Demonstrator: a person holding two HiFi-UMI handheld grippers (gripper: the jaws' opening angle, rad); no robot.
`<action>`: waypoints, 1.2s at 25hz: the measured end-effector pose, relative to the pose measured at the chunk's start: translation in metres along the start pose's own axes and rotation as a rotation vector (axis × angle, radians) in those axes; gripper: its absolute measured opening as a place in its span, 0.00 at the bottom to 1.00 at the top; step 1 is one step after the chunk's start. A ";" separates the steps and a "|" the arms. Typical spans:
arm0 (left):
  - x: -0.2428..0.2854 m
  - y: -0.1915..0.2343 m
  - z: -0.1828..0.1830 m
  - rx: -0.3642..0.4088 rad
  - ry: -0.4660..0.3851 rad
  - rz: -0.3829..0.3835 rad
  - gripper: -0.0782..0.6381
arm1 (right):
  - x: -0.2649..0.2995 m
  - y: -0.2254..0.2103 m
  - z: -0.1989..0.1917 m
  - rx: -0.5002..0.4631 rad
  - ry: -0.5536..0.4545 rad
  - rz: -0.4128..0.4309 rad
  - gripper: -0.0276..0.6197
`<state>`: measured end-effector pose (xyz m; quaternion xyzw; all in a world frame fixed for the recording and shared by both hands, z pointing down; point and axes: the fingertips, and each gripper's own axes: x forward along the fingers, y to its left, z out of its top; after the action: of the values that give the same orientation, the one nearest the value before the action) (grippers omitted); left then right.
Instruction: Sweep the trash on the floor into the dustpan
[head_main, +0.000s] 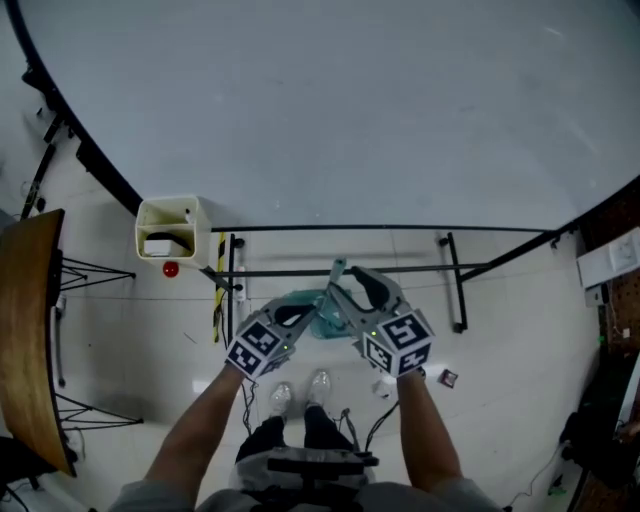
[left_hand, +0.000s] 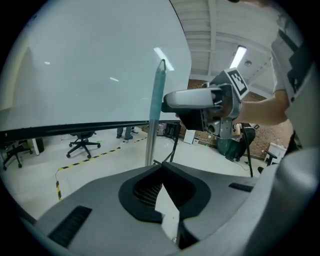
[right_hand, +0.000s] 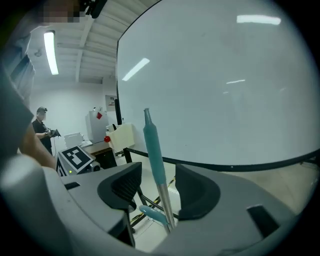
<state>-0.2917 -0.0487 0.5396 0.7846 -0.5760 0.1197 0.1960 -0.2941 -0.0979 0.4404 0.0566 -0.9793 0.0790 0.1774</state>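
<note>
While left tool (left_hand: 162, 172) is shut, right tool (right_hand: 159, 177) gapes around teal handle (right_hand: 152, 142), dustpan (head_main: 308, 300) beneath, cream bin (head_main: 170, 208) holding something white.

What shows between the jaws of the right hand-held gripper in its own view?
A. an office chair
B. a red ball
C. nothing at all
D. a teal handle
D: in the right gripper view the teal handle stands upright in the gap of the right hand-held gripper, whose jaws are apart and do not seem to press on it.
</note>
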 end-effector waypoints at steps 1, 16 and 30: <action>0.002 0.003 -0.003 0.000 0.006 0.008 0.12 | 0.007 -0.001 0.002 -0.016 0.002 0.015 0.35; 0.045 0.035 -0.038 0.092 0.150 0.042 0.27 | 0.026 0.008 0.018 -0.161 -0.001 0.103 0.20; 0.100 0.022 -0.092 0.225 0.399 -0.158 0.41 | 0.013 0.010 0.014 -0.160 -0.010 0.147 0.20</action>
<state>-0.2788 -0.0987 0.6670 0.8048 -0.4459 0.3200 0.2262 -0.3123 -0.0921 0.4304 -0.0293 -0.9849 0.0131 0.1703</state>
